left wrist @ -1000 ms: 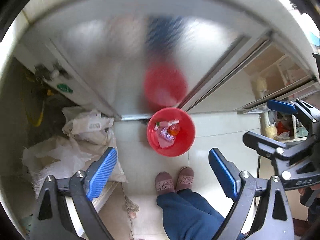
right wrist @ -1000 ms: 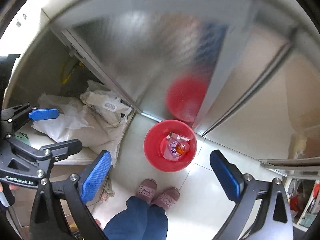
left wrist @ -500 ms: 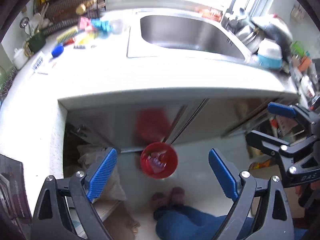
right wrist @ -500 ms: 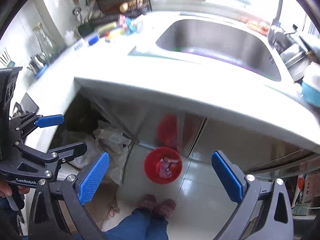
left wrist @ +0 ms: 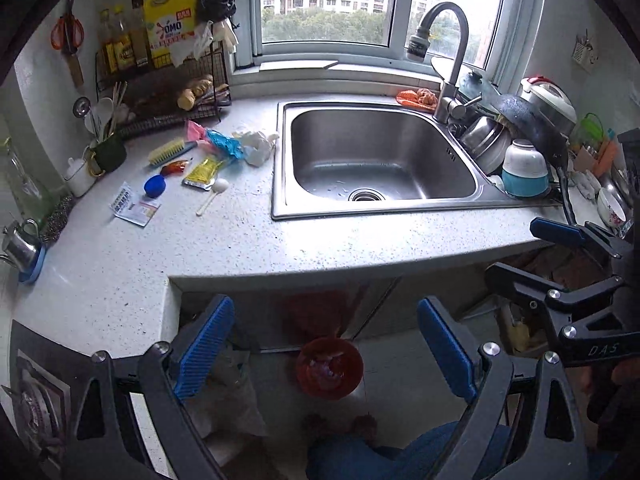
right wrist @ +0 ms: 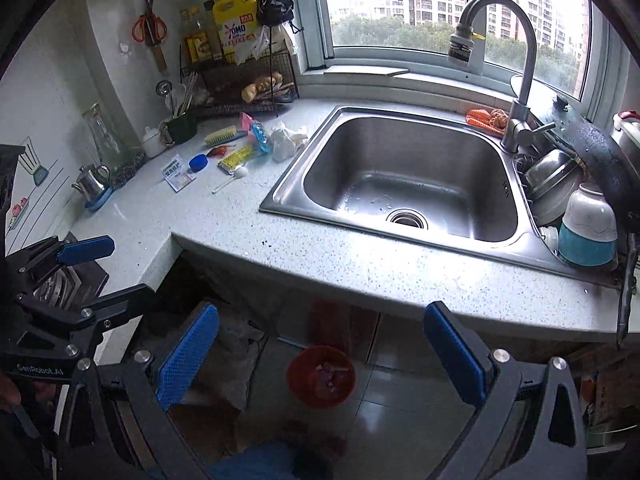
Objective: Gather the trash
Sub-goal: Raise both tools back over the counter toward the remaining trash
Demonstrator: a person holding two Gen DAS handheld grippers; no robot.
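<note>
Kitchen counter [left wrist: 320,240] now fills view; red bin [left wrist: 329,367] sits far below between wide, empty left gripper [left wrist: 326,354] and right gripper [right wrist: 320,352], which rose.

Left black gripper with blue ribbed pads [left wrist: 326,350] and right black gripper [right wrist: 320,356] both gape wide, empty, angled downward.

Daylight pours through a wide window [left wrist: 324,0] at the top of the frame, over a steel sink [left wrist: 380,160] set in a speckled white surface [left wrist: 280,248]; pale floor tiles [right wrist: 400,412] below.
</note>
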